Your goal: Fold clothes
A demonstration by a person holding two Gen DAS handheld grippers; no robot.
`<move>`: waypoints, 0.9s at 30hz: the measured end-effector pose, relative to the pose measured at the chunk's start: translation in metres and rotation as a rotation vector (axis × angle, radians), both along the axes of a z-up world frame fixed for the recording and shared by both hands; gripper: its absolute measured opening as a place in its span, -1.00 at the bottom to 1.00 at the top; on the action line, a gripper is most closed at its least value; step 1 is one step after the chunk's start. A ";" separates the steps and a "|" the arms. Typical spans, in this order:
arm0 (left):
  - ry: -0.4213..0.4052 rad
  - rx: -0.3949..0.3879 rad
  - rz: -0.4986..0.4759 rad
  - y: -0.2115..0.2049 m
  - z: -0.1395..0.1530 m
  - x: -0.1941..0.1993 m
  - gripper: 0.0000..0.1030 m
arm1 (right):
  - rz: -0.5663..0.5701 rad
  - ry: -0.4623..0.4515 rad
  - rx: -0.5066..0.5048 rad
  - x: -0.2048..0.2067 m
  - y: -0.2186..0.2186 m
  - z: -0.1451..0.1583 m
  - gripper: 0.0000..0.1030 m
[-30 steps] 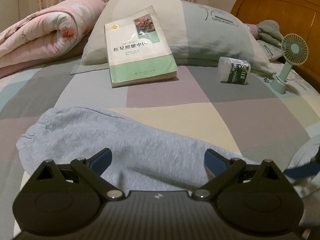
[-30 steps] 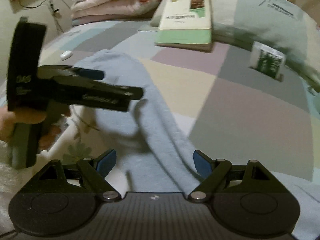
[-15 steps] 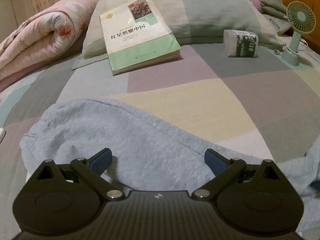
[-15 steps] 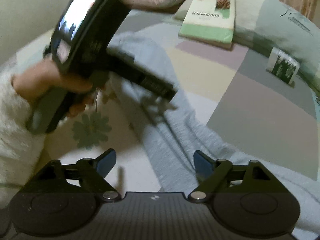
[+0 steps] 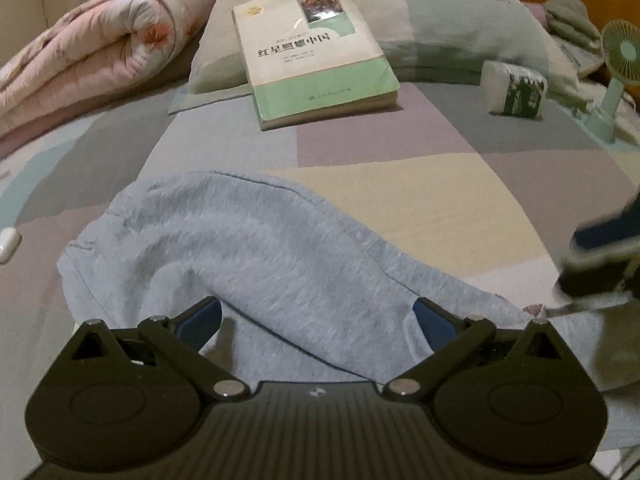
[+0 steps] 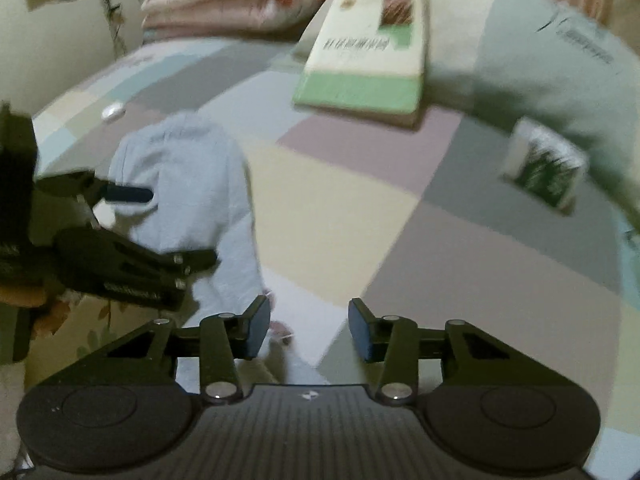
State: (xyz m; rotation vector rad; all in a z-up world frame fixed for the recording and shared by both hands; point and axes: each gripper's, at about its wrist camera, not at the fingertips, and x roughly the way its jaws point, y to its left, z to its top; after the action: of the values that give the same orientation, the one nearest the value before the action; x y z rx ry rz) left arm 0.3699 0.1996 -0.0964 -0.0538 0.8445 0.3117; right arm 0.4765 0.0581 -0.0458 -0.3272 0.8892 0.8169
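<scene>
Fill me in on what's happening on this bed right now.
A person holding a gripper in each hand is folding a light blue garment spread on the patchwork bed. The left gripper is open above the fabric; the right gripper is open near its edge. Neither grips yet. A book leans on the pillow.

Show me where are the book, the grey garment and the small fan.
book (image 5: 312, 46): left wrist view, middle of cover.
grey garment (image 5: 256, 256): left wrist view, middle of cloth.
small fan (image 5: 622, 50): left wrist view, round head.
</scene>
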 end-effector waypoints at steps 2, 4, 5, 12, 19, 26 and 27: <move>-0.022 -0.007 0.026 0.005 0.004 -0.003 0.97 | 0.018 -0.012 -0.022 -0.007 0.004 -0.003 -0.07; -0.042 -0.015 0.050 0.010 0.008 -0.006 0.97 | 0.035 -0.024 -0.043 -0.015 0.008 -0.006 -0.06; -0.053 -0.027 0.054 0.013 0.010 -0.007 0.97 | 0.044 -0.030 -0.054 -0.018 0.009 -0.008 -0.06; -0.080 -0.045 0.067 0.017 0.015 -0.009 0.97 | 0.105 -0.073 -0.129 -0.044 0.023 -0.018 -0.80; -0.108 -0.065 0.096 0.025 0.019 -0.014 0.97 | 0.010 -0.166 -0.145 -0.011 0.025 0.001 -0.85; -0.111 -0.081 0.110 0.032 0.017 -0.015 0.97 | -0.098 -0.239 -0.168 0.045 0.032 0.005 -0.87; -0.110 -0.081 0.110 0.032 0.017 -0.015 0.97 | -0.113 -0.237 -0.168 0.051 0.032 0.002 -0.88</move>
State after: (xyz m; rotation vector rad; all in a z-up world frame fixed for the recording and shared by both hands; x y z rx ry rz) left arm 0.3547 0.2315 -0.0797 -0.1924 0.7457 0.3746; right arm 0.5275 0.0902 -0.0437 -0.5057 0.7475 0.5857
